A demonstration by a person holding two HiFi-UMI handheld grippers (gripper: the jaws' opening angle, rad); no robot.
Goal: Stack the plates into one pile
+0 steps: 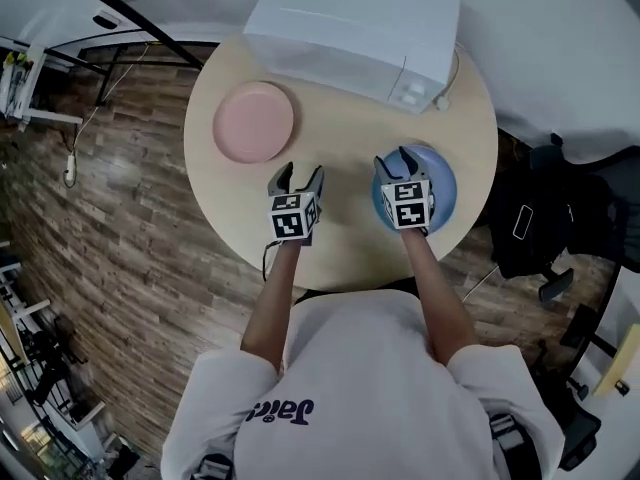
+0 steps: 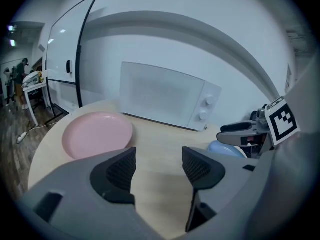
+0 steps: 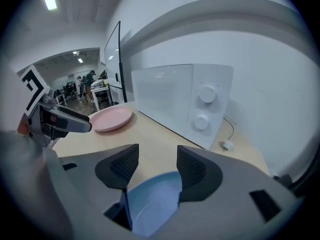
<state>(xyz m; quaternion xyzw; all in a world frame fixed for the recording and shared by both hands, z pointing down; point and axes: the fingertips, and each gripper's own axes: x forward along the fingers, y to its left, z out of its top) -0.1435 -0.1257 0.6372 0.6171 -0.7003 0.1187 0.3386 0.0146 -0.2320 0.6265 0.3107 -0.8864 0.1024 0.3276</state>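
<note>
Round wooden table (image 1: 340,148), white microwave (image 1: 355,30), wood-plank floor (image 1: 110,228), white wall (image 2: 200,49).

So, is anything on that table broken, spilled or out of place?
Nothing broken or spilled. The pink plate and blue plate lie flat, apart. Only oddity: the microwave's plug lies loose on the table.

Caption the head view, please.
Left tongs open over the table near the pink plate; right tongs open over the blue plate.

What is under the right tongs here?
A blue plate lies on the round table beneath the right tongs, whose jaws stand apart. The tongs cover the plate's near part, so contact cannot be judged.
</note>
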